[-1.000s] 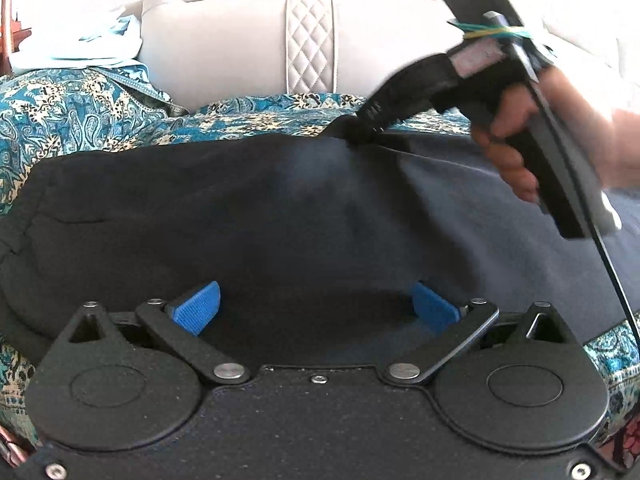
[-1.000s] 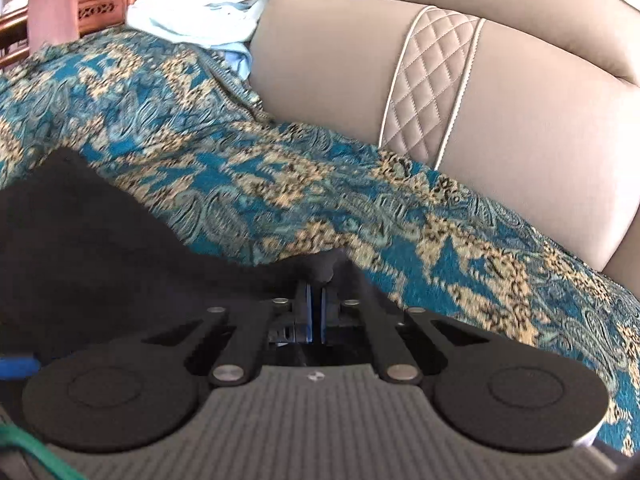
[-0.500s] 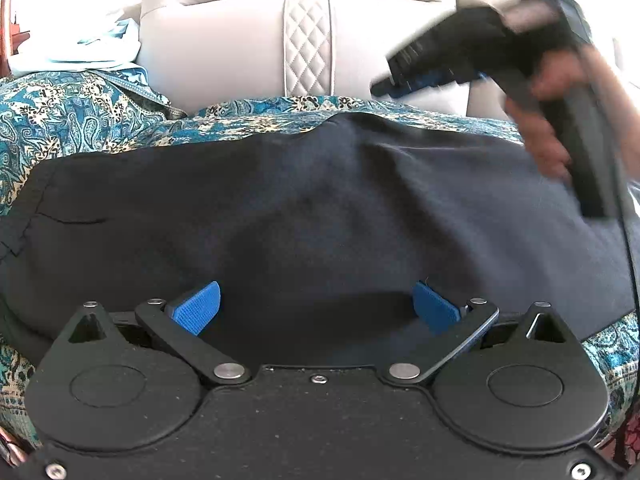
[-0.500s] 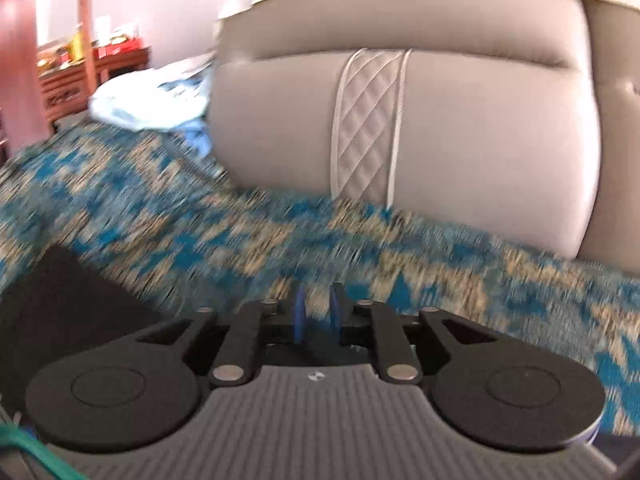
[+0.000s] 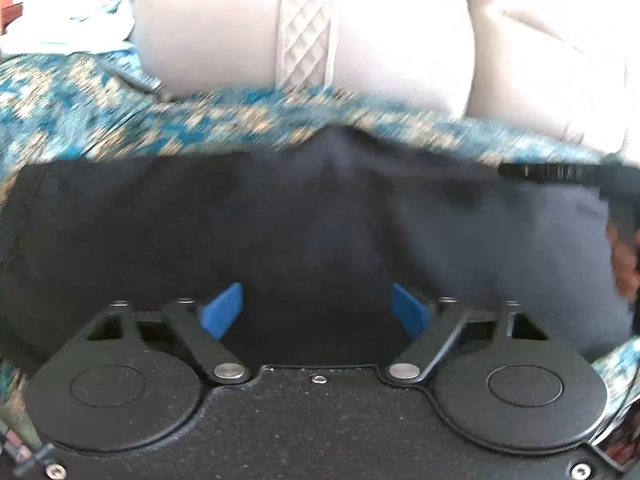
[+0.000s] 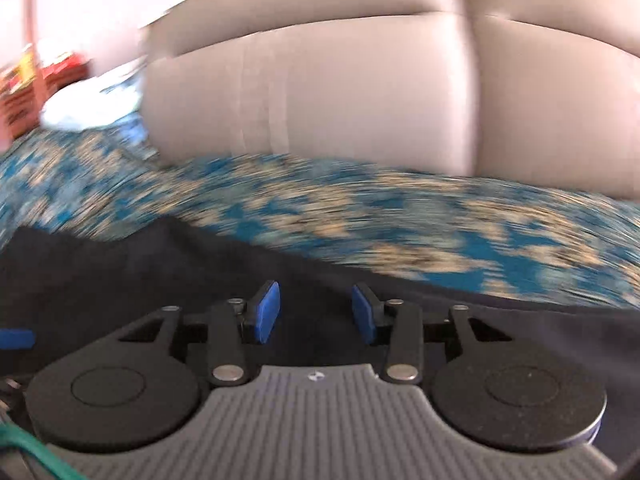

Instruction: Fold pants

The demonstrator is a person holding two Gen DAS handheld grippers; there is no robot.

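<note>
Ahead of the left gripper [image 5: 318, 310] the dark pants [image 5: 320, 220] lie spread on the patterned bedspread [image 5: 120, 120]. Its jaws have just been closing but grip nothing. The right gripper [image 6: 314, 308] has let go of the far edge, its jaws just opening, empty, so that fold looks laid. Only the right view shows the cluttered shelf [image 6: 24, 76]; only the left shows the person's hand [image 5: 624, 264].
</note>
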